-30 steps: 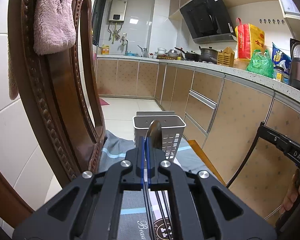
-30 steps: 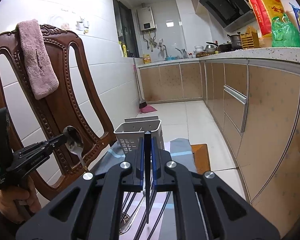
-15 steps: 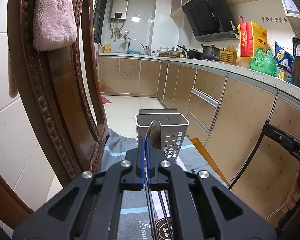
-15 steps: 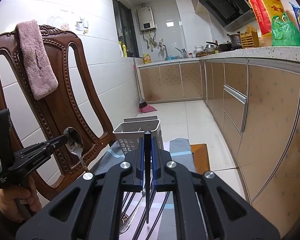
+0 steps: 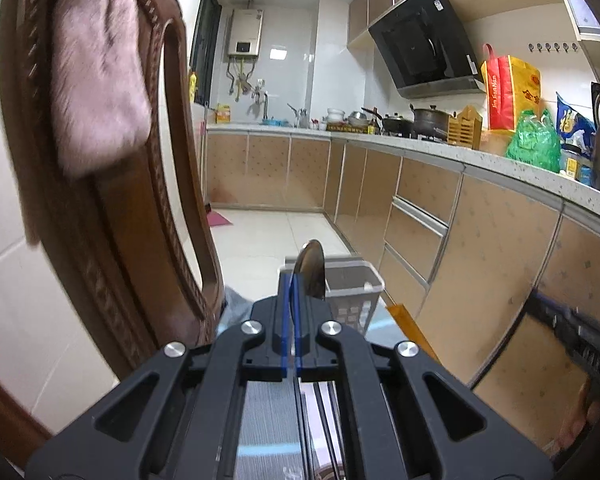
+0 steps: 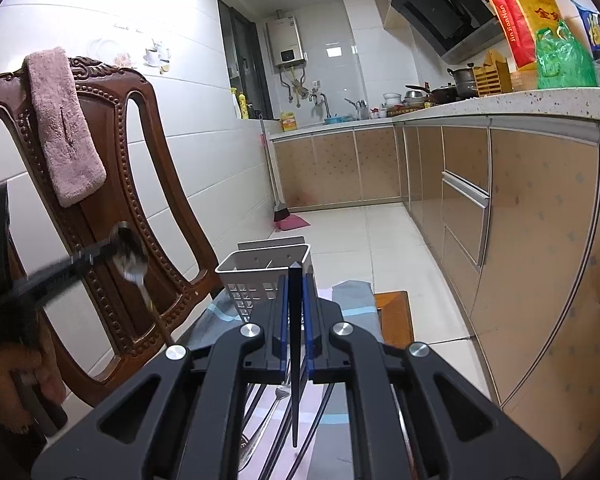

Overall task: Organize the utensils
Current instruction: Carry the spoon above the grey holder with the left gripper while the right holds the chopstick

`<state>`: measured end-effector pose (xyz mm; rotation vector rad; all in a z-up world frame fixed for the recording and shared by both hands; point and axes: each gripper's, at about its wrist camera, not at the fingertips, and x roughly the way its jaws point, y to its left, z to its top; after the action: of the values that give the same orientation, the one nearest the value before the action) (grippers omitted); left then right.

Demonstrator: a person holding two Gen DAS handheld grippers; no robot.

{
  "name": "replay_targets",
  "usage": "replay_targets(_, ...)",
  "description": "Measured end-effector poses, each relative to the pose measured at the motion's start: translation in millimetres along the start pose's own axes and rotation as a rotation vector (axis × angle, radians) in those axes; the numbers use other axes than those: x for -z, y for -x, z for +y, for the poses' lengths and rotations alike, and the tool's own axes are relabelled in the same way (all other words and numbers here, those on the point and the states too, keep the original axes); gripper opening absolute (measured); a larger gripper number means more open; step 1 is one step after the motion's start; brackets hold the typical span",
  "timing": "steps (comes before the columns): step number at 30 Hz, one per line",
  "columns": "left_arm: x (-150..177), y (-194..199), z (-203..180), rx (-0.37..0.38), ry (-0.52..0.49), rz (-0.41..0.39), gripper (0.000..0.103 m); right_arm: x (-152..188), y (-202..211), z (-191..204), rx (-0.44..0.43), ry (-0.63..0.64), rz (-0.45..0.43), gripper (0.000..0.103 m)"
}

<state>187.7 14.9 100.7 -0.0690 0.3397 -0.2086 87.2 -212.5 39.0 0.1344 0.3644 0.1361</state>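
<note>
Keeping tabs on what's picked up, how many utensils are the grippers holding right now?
2. A spoon is clamped in the left gripper, up by the chair; a black chopstick is pinched in the right gripper. Other utensils lie below, partly hidden.

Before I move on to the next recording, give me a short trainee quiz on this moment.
1. What does the left gripper hold?
2. True or false: the grey perforated plastic utensil caddy lies tipped on its side.
3. The right gripper is shut on: A) a metal fork, B) a thin black chopstick, C) nothing.

Key: 1. A shiny metal spoon, bowl upward. 2. False, it stands upright. 3. B.
</note>
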Motion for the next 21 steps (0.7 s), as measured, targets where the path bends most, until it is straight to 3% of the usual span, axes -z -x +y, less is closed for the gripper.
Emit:
replay_targets(13, -102.0, -62.3, -0.4, -0.087, 0.013, -0.094, 0.002, -0.5, -16.0, -24.0, -0.009, -0.065, 0.024, 0.007)
replay_targets(21, -109.1, -128.9, 13.7, -0.177, 0.072, -0.072, 0.002, -0.5, -23.1, -33.9, -0.008, -0.078, 0.035, 0.007)
